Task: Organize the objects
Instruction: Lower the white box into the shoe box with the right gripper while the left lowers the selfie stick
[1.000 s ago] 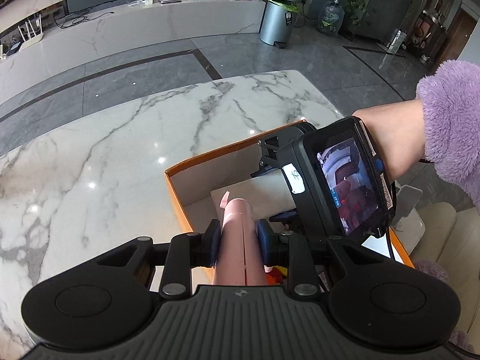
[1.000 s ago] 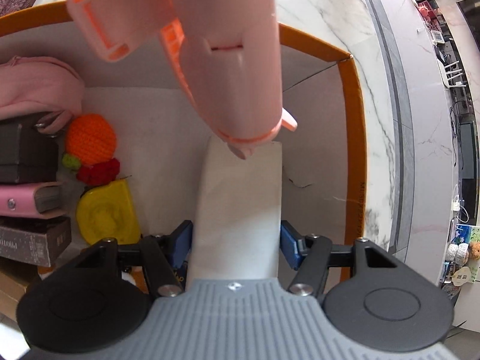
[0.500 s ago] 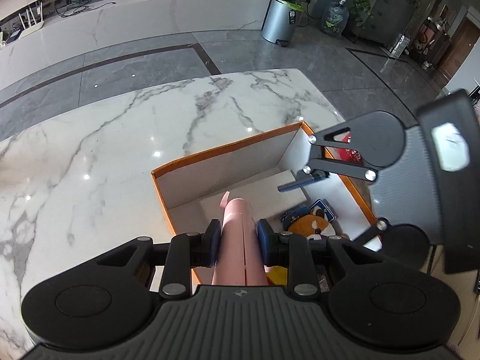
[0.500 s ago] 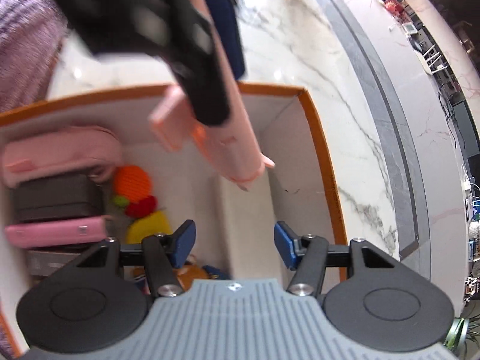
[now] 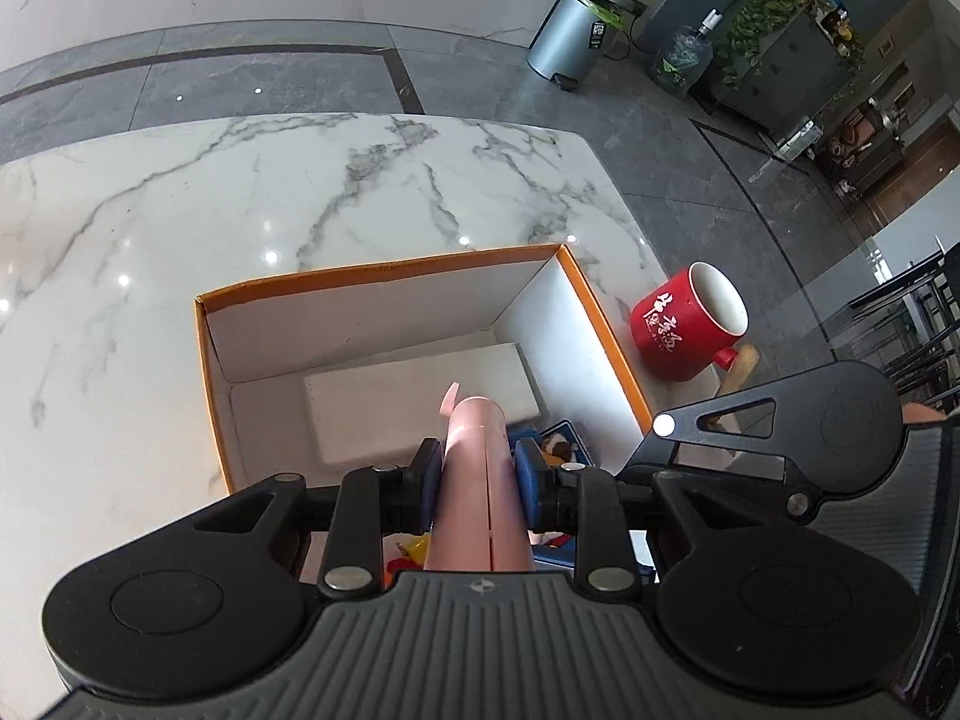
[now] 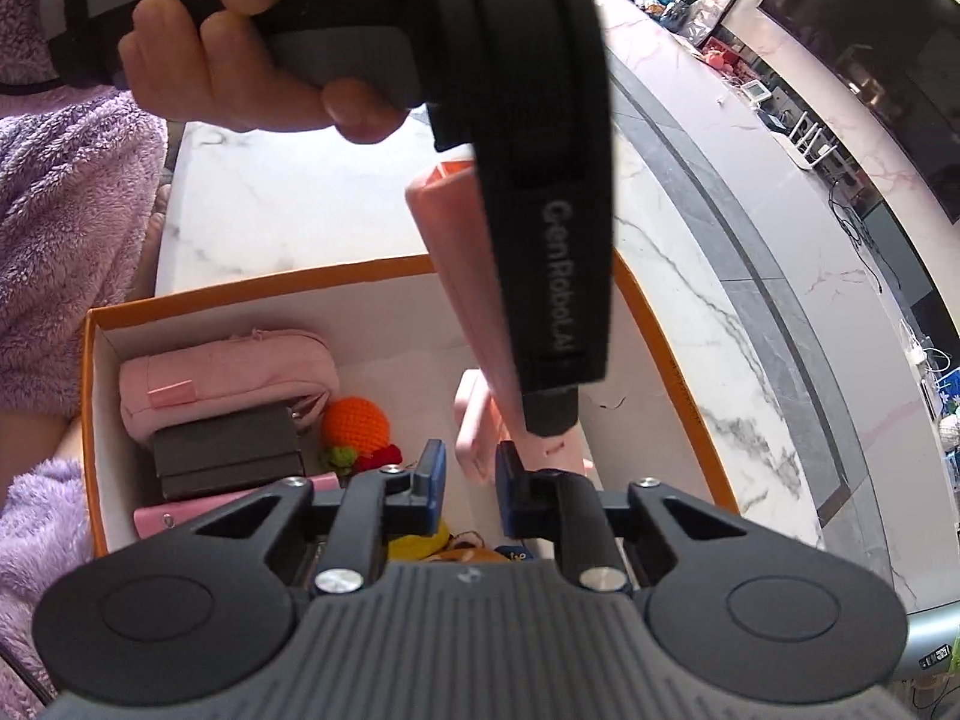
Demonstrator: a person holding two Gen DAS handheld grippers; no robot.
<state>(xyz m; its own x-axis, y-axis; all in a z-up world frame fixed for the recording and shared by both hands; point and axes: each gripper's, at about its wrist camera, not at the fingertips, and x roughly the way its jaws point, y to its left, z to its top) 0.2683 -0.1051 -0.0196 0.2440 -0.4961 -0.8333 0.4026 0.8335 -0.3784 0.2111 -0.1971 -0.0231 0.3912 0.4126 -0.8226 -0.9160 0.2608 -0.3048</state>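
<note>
My left gripper [image 5: 477, 471] is shut on a pink hair-dryer-like device [image 5: 480, 480] and holds it over the orange-rimmed box [image 5: 372, 276]; the device also shows in the right wrist view [image 6: 474, 330]. A white flat box [image 5: 414, 402] lies on the box floor at its far end. My right gripper [image 6: 471, 480] is empty above the box [image 6: 258, 288], its jaws a narrow gap apart. It has drawn back to the right in the left wrist view [image 5: 780, 450].
The box holds a pink pouch [image 6: 222, 378], dark boxes [image 6: 228, 456], an orange knitted toy [image 6: 354, 426] and a pink case [image 6: 180, 516]. A red mug [image 5: 690, 324] stands right of the box on the marble table [image 5: 240, 210].
My right gripper let go of the white flat box, which now lies in the orange box, then lifted away and partly closed. My left gripper still holds the pink device.
</note>
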